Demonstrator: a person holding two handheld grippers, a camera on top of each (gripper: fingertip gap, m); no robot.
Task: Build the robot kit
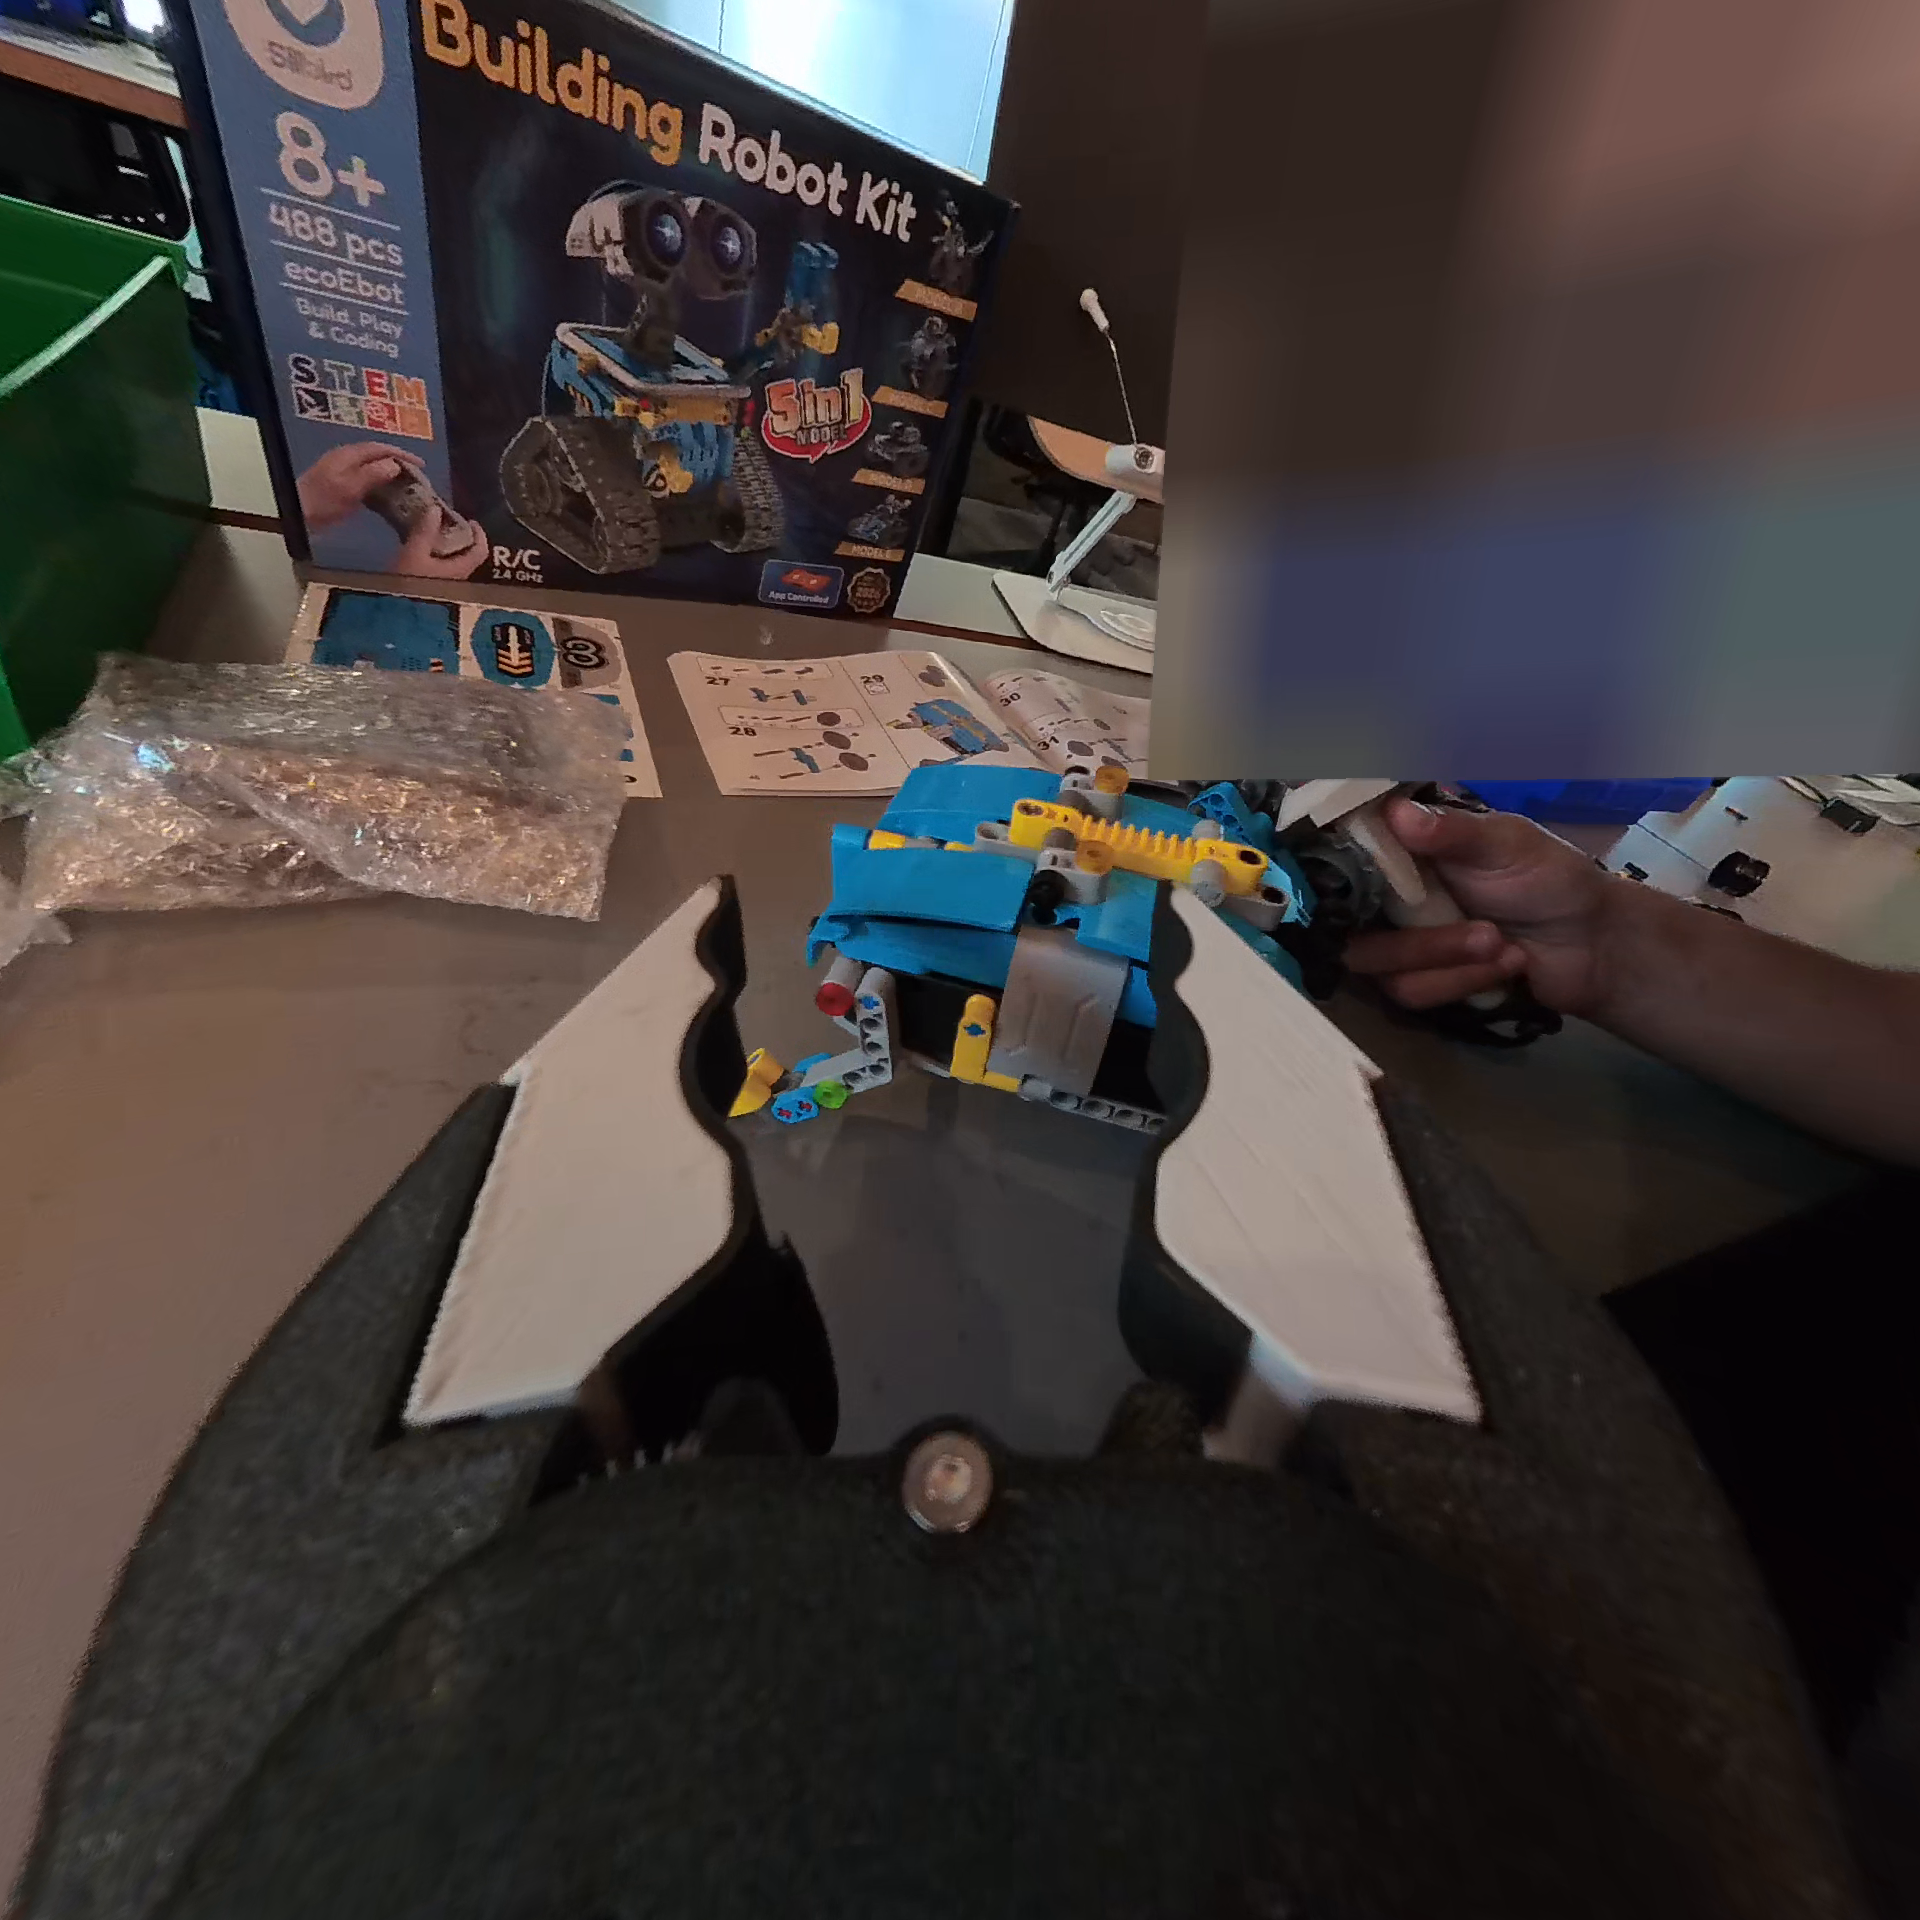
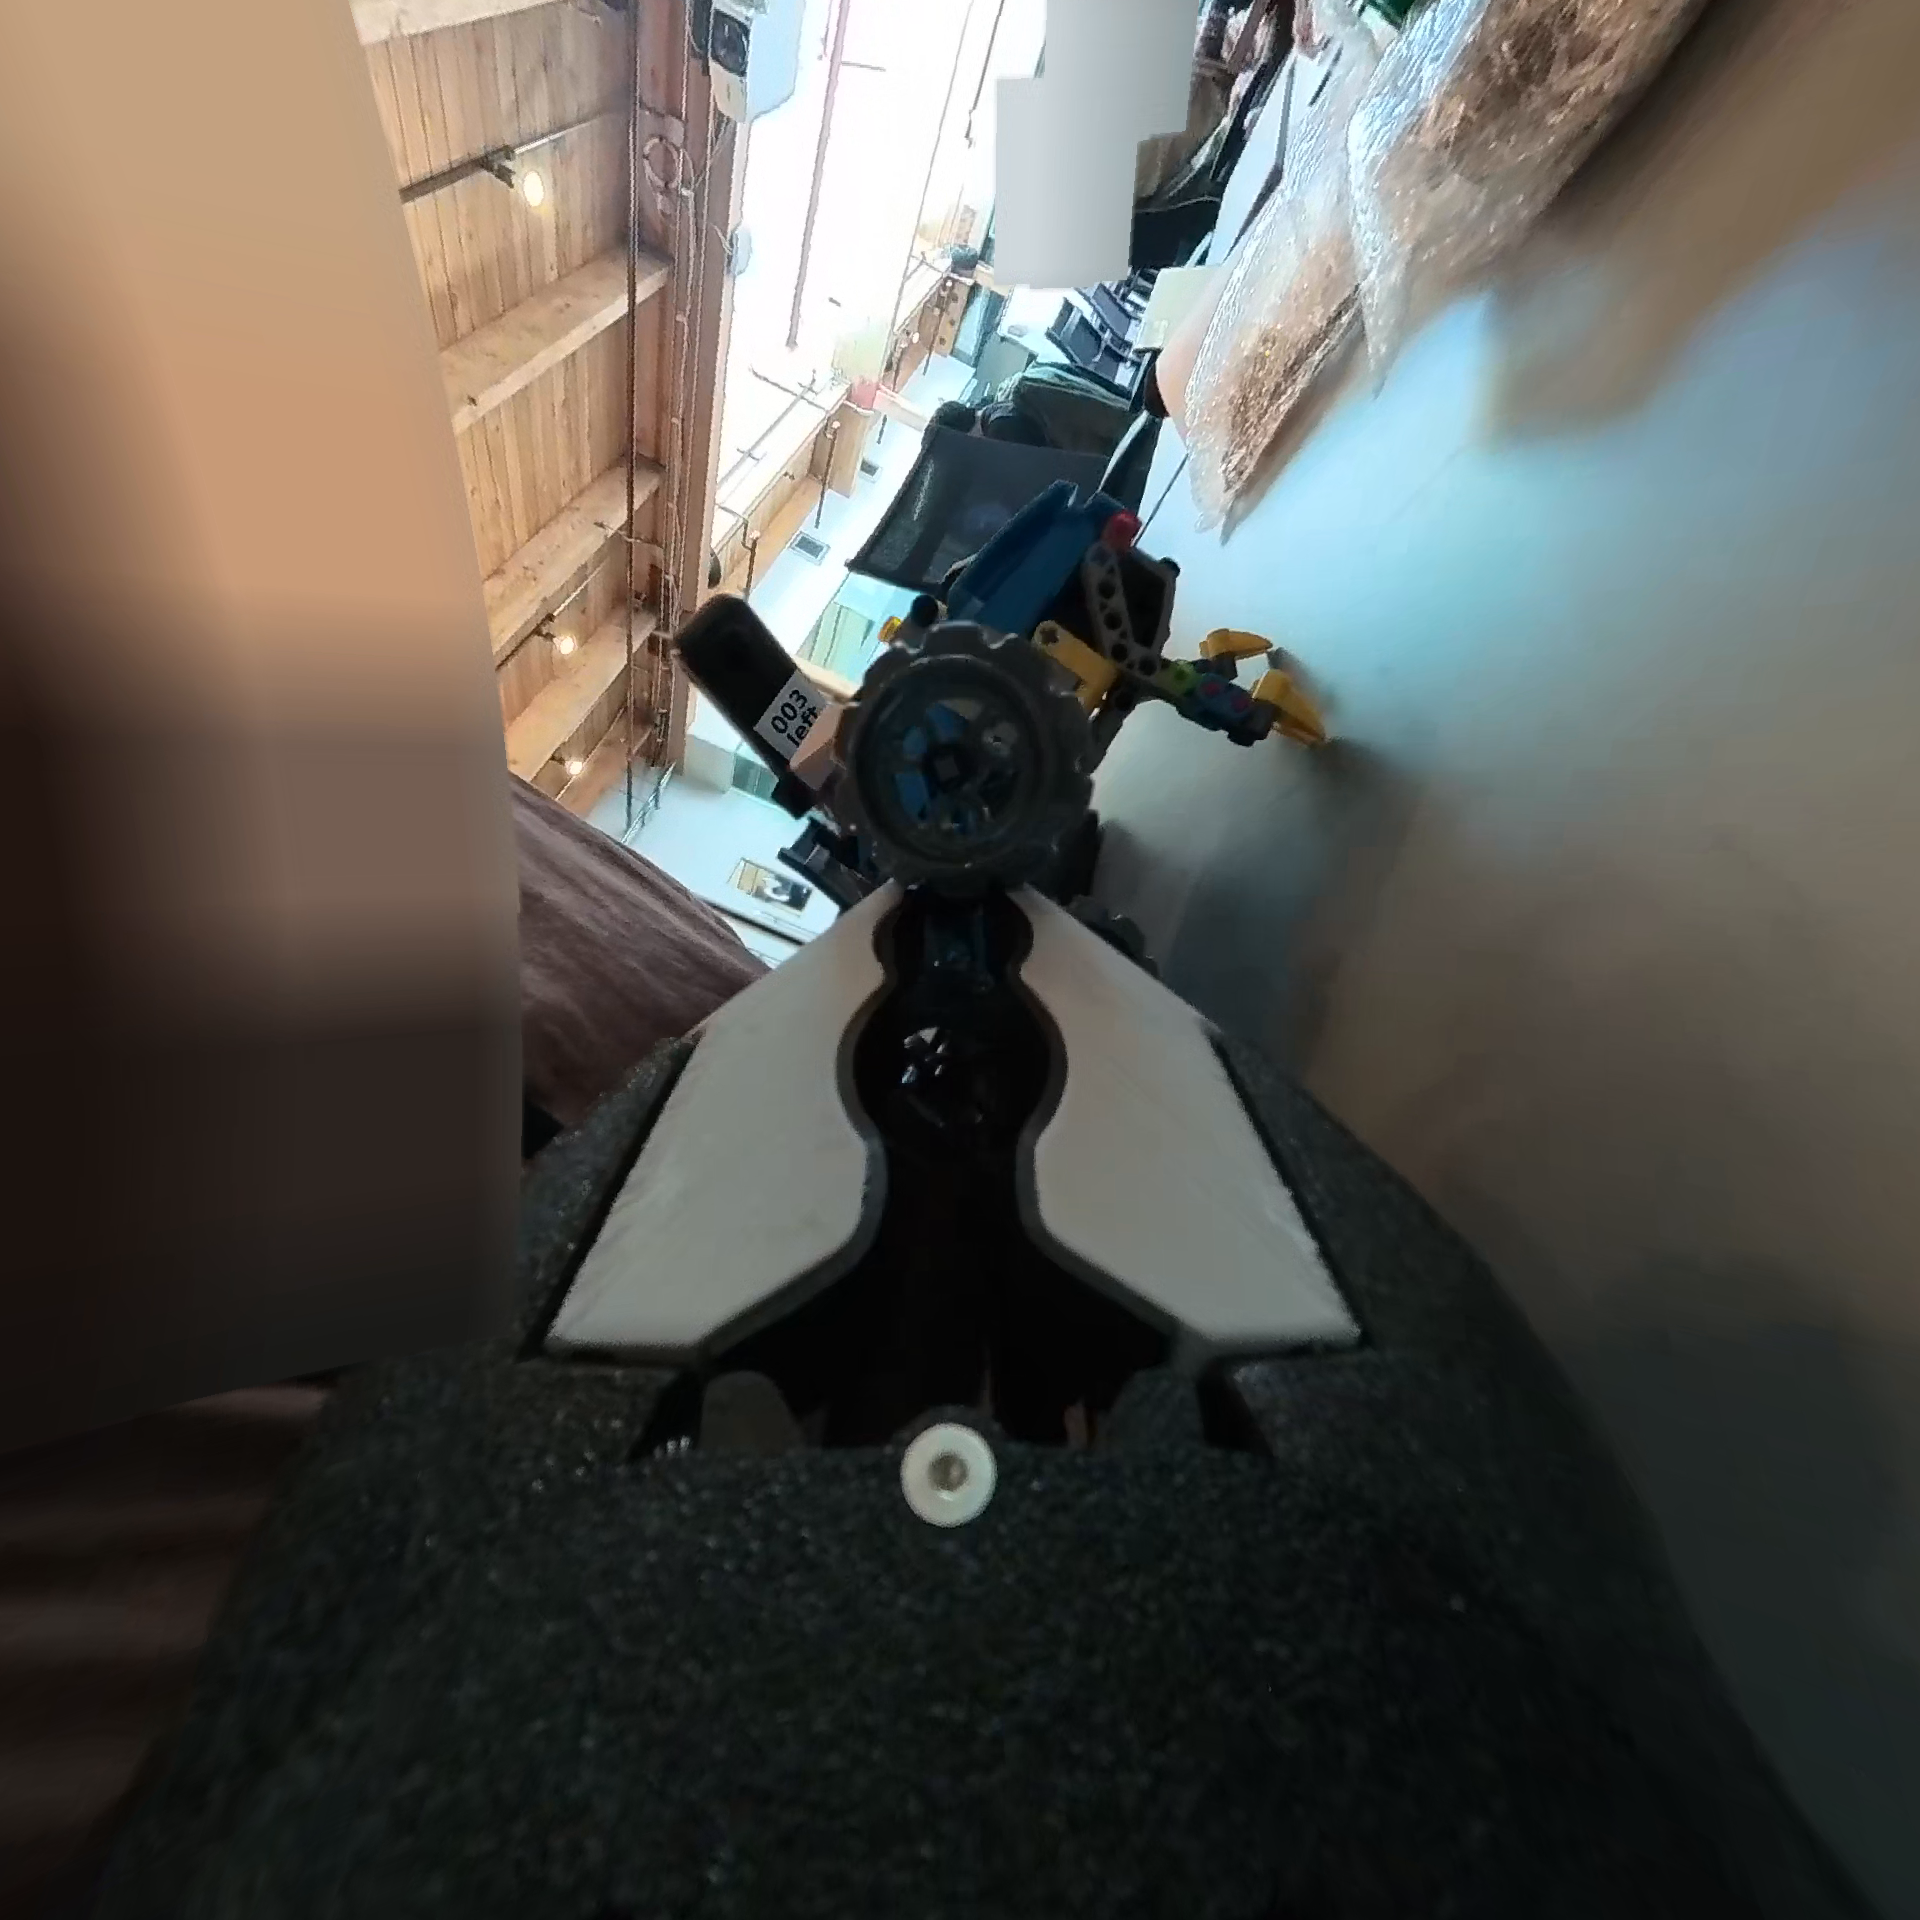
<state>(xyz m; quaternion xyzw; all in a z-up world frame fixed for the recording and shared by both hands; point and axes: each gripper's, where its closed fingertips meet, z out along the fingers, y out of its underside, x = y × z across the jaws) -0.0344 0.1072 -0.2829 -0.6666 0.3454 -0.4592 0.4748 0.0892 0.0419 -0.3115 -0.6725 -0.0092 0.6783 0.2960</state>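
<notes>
Risking: a slip; the right gripper [image 2: 951, 899] bites only the wheel [image 2: 961, 758] rim with its tips, so a twist could pop the wheel free or tip the model [image 1: 1023, 935].
Right gripper: nearly pressed together, pinching the wheel just ahead.
Left gripper [image 1: 951, 935]: spread wide, holding nothing; the model sits between and just past its tips.
Beyond: manual [image 1: 831, 717], then box [image 1: 623, 312].

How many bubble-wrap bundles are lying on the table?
1: a bubble-wrap bundle left of the blue toy robot, in front of the green bin. More may lie outside the view.
</notes>
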